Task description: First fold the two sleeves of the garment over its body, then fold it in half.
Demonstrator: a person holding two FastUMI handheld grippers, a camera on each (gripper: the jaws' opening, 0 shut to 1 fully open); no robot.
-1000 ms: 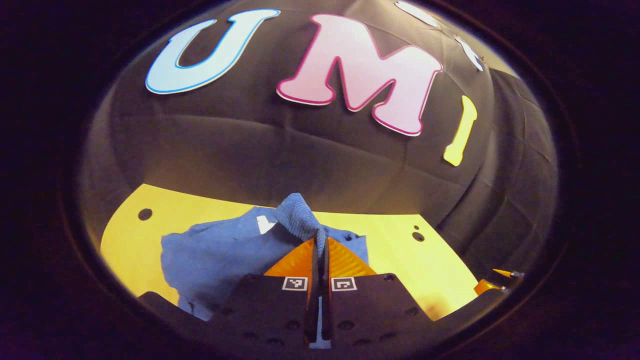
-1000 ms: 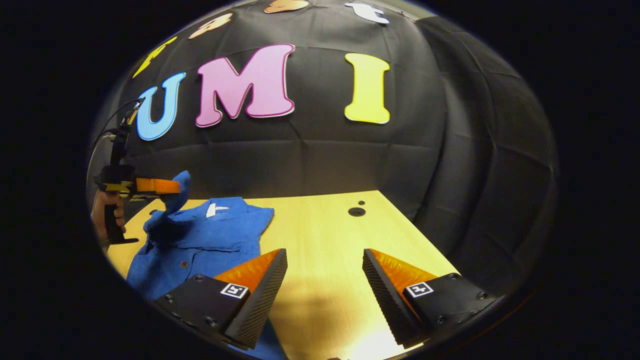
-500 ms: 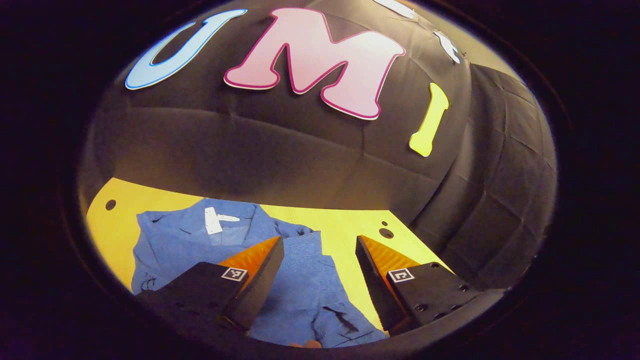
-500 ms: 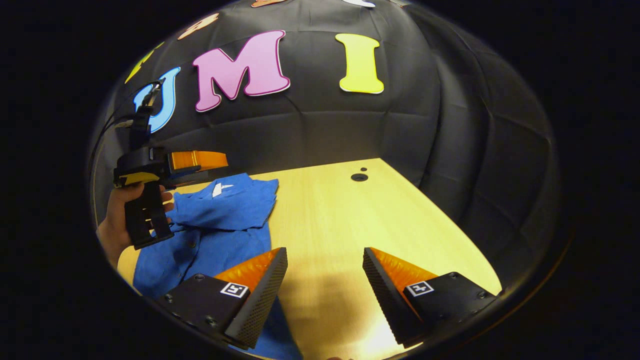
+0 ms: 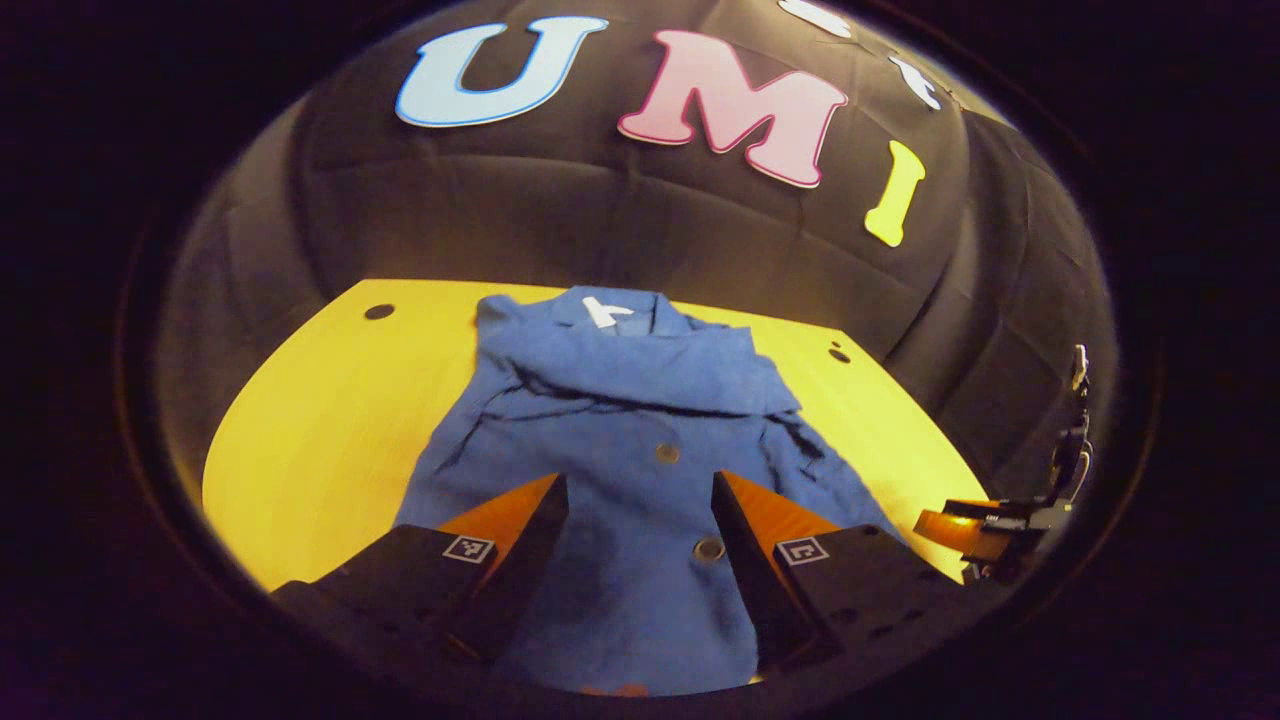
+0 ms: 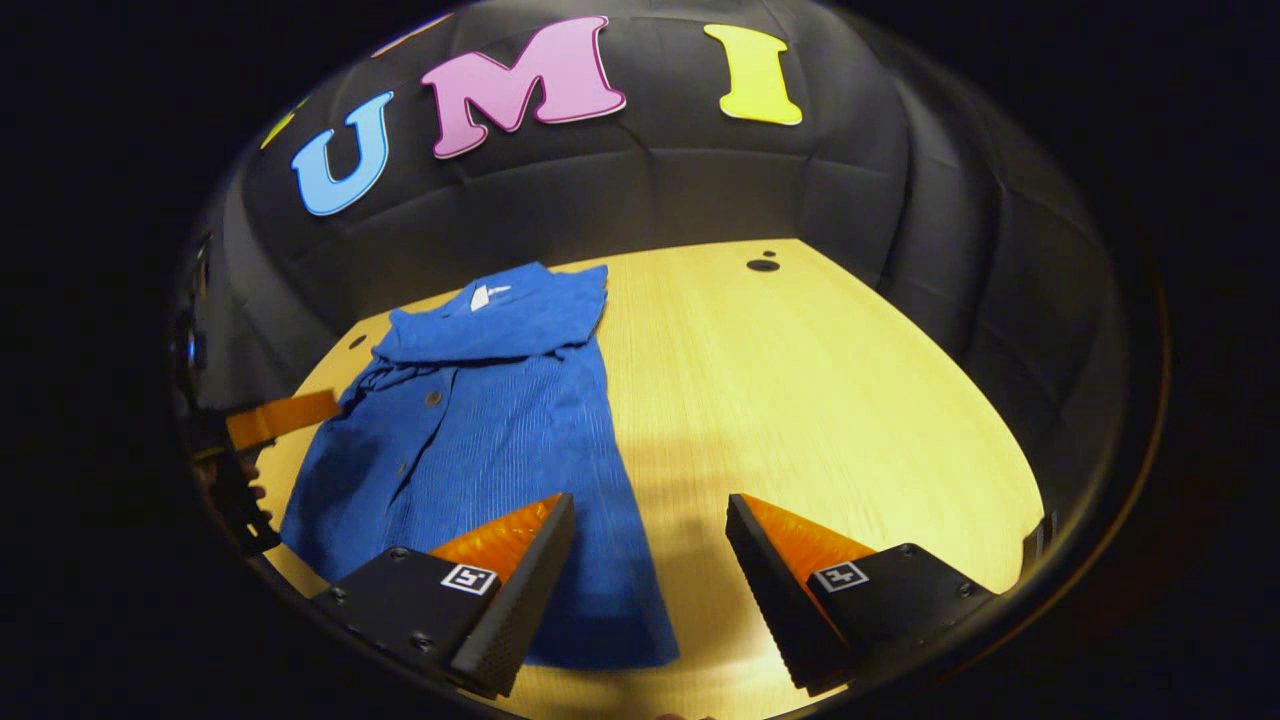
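Both grippers had drawn back, left gripper (image 5: 640, 510) and right gripper (image 6: 650, 530) gaping empty; garment (image 6: 480, 400) lay sleeves-folded near table's (image 6: 820, 400) far-left corner.

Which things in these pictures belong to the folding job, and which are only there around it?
Belong to the job:
- blue garment, flat, sleeves folded across its chest
- left gripper, jaws open above the garment
- right gripper, jaws open near the hem

Only there:
- wooden table
- round holes in the table
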